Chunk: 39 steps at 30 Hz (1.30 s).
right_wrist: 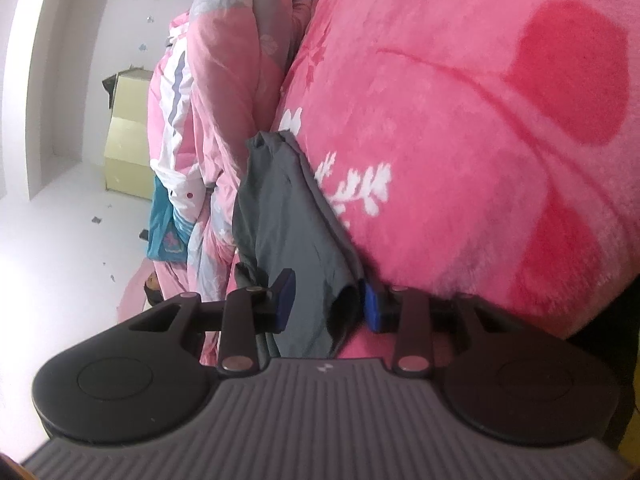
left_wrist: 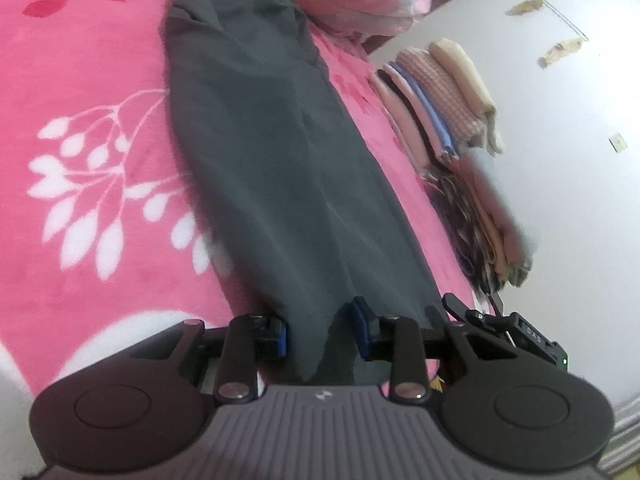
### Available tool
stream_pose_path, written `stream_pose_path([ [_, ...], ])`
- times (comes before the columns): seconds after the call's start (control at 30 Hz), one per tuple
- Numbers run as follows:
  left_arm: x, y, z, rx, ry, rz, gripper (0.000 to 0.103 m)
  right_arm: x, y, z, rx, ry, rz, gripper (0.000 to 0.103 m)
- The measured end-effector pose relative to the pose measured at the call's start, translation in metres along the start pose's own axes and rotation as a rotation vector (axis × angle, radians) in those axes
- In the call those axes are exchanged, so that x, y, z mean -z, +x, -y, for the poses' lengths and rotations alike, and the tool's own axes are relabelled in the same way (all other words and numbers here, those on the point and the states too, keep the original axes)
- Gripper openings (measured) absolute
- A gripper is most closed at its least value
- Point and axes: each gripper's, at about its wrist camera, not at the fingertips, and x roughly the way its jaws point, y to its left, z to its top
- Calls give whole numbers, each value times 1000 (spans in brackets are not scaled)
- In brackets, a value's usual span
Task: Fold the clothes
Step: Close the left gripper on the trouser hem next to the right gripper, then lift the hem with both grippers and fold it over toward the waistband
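In the left wrist view, a dark grey garment [left_wrist: 260, 152] lies stretched out lengthwise on a pink blanket [left_wrist: 80, 184] with white and red leaf prints, which covers the bed. The left gripper [left_wrist: 320, 334] sits at the garment's near end; its blue-padded fingers [left_wrist: 281, 336] stand apart with the cloth's edge hanging between them, touching neither pad clearly, so the fingers are parted and not clamped. Just right of it the black tip of the right gripper [left_wrist: 456, 306] shows at the same hem. A stack of folded clothes [left_wrist: 444, 120] lies beside the bed's far edge. In the right wrist view, the right gripper [right_wrist: 331, 304] has its fingers [right_wrist: 286, 300] spread wide, the grey fabric [right_wrist: 288, 232] passing loosely between them above the blanket [right_wrist: 460, 140]. A rumpled pink quilt [right_wrist: 224, 100] lies to the left.
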Motion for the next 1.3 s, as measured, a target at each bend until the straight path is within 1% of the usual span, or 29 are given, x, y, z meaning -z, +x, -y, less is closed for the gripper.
stream_pose_path([
  [0.03,2,-2,-1,6,3,-5,29,1,-2,0,-1,-1,-6,33],
  [0.1,7,-6,-6,14,-1,-6,23,3,-5,3,-14,9,-19,33],
  [0.13,8,-7,-7,13,-3,-6,22,2,-5,5,-23,17,-21,33],
  [0.2,5,-3,-4,-10,3,-12,19,0,0,7,-32,23,-22,30],
  [0.27,2,1,-1,-33,9,-18,17,-4,8,2,-25,-6,-16,26],
  [0.3,1,2,1,-44,14,-19,14,-5,12,0,-19,-23,-13,22],
  [0.33,2,-1,4,-56,24,-17,14,-5,15,-4,-2,-46,-11,18],
  [0.4,3,-7,11,-80,43,-11,7,-3,16,-12,39,-92,-4,7],
  [0.5,5,-16,20,-115,72,-4,4,7,9,-27,41,-132,9,3],
  [0.63,7,-30,32,-158,111,6,3,21,-6,-52,38,-211,21,3],
  [0.73,17,-55,35,-142,132,0,3,37,-22,-69,28,-260,8,2],
  [0.83,32,-83,36,-136,157,-25,3,58,-39,-81,19,-299,-14,2],
  [0.97,60,-119,31,-124,148,-68,3,98,-66,-91,10,-333,-55,2],
  [1.07,85,-142,31,-129,161,-85,3,129,-85,-95,6,-349,-85,2],
  [1.2,117,-164,33,-129,161,-104,3,161,-107,-93,3,-342,-119,2],
  [1.3,137,-171,31,-129,123,-115,3,179,-119,-89,-2,-329,-134,2],
])
